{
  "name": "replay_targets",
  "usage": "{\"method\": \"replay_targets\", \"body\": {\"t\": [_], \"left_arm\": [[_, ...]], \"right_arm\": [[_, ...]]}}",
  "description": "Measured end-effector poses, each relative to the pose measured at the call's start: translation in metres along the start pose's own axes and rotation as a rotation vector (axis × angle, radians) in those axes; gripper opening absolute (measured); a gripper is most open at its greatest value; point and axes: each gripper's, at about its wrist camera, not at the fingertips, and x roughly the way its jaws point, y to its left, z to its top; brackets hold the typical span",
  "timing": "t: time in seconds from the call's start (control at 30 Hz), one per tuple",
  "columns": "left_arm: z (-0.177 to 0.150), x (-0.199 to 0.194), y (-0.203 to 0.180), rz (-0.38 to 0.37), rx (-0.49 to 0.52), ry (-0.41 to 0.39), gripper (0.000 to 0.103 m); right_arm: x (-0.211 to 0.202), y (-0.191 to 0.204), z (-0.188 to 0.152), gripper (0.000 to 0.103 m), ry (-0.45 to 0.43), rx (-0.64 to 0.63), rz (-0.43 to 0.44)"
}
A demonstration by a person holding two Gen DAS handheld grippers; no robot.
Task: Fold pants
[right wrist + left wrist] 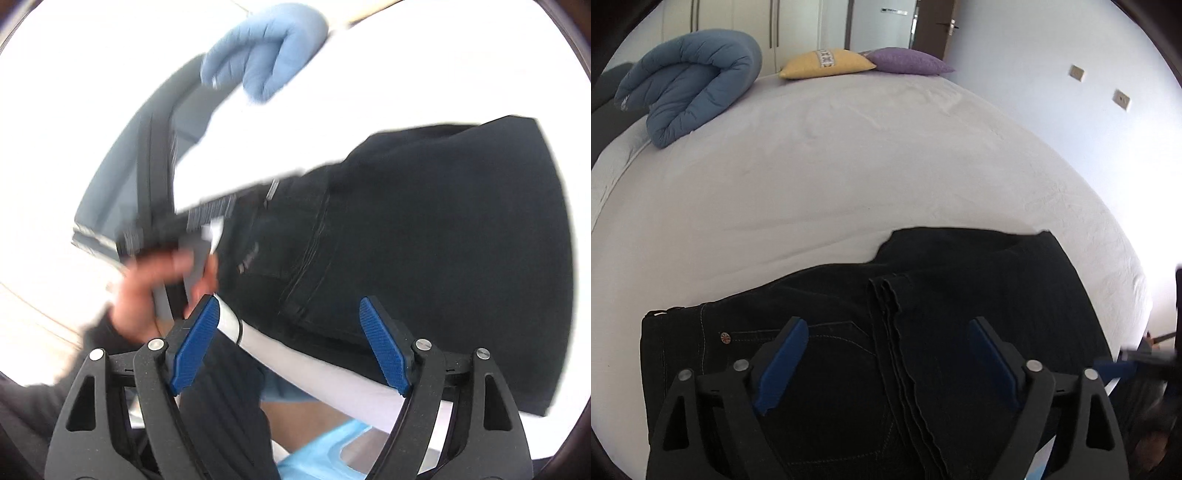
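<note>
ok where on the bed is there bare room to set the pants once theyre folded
The widest free patch is the bare sheet between the black pants at the near edge and the pillows at the far end. It is crowded only at the far end: blue duvet far left, yellow pillow and purple pillow beside it.

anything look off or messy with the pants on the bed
Nothing stands out. The black pants lie folded on the white bed, hems stacked fairly evenly across the seat. The blue duvet and two cushions sit apart at the far end.
</note>
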Motion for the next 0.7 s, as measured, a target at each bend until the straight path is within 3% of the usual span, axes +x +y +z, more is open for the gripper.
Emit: {"method": "replay_targets", "body": {"t": [0.03,0.1,0.17,0.2,0.3,0.33,0.43,0.47,0.6,0.7], "left_arm": [[-0.006,0.004,-0.008,-0.001,0.028,0.020,0.073],[-0.018,0.018,-0.022,-0.009,0.047,0.077,0.054],[-0.032,0.034,-0.029,-0.031,0.020,0.137,0.037],[-0.037,0.040,-0.032,-0.013,0.015,0.155,0.034],[-0.043,0.044,-0.042,0.054,0.045,0.146,0.032],[-0.043,0.045,-0.045,0.067,0.048,0.150,0.032],[-0.042,0.049,-0.049,0.085,0.054,0.160,0.032],[-0.042,0.050,-0.049,0.086,0.055,0.161,0.032],[-0.043,0.052,-0.050,0.083,0.054,0.154,0.032],[-0.047,0.050,-0.047,0.083,0.052,0.150,0.032]], "right_arm": [[-0.008,-0.017,0.008,0.074,-0.014,0.043,0.012],[-0.012,-0.047,0.028,0.053,-0.023,0.128,0.051],[-0.014,-0.072,0.048,0.044,-0.040,0.165,0.053],[-0.014,-0.082,0.055,0.040,-0.040,0.174,0.053],[-0.010,-0.115,0.077,0.040,-0.042,0.230,0.071],[-0.004,-0.124,0.083,0.040,0.054,0.220,0.115],[0.008,-0.158,0.088,0.037,0.110,0.256,0.099],[0.006,-0.158,0.082,0.033,0.110,0.237,0.095],[0.003,-0.165,0.067,0.033,0.123,0.227,0.126],[-0.001,-0.149,0.044,0.033,0.167,0.174,0.109]]}}
